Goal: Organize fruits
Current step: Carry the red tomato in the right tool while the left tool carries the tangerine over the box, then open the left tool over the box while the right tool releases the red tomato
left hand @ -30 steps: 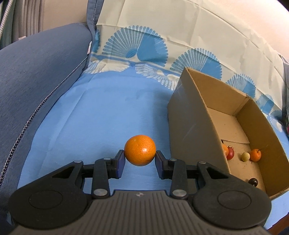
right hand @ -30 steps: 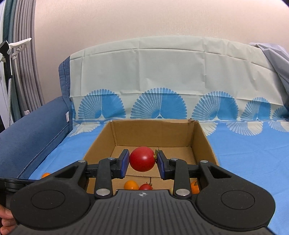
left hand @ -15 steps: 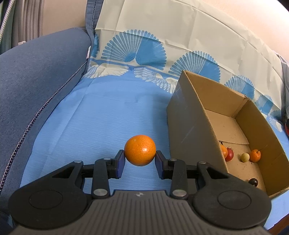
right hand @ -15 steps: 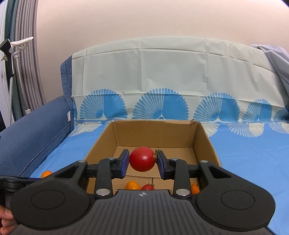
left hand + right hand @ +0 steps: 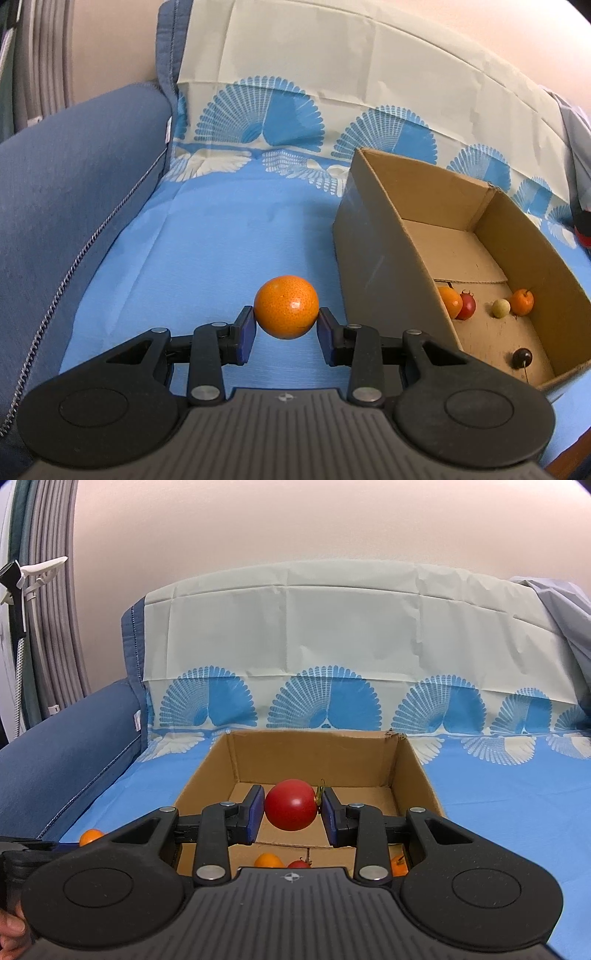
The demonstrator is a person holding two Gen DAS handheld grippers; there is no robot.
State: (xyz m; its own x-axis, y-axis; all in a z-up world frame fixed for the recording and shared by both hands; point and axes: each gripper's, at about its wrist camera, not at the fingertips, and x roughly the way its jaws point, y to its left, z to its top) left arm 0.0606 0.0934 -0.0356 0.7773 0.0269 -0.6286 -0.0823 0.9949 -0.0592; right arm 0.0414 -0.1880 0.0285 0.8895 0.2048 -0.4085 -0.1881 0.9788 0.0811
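Observation:
My left gripper is shut on an orange, held above the blue cloth to the left of an open cardboard box. The box holds several small fruits: an orange one, a red one, a pale green one, another orange one and a dark one. My right gripper is shut on a red tomato, held over the box. The left gripper's orange shows at the left of the right wrist view.
A blue sofa arm rises at the left. A fan-patterned cloth covers the seat and backrest. A grey cloth lies at the far right. Small fruits lie on the box floor below my right gripper.
The left gripper has lifted and tilted a little with the orange, so more of the backrest shows. The right gripper has risen slightly with the tomato. Both grips are unchanged.

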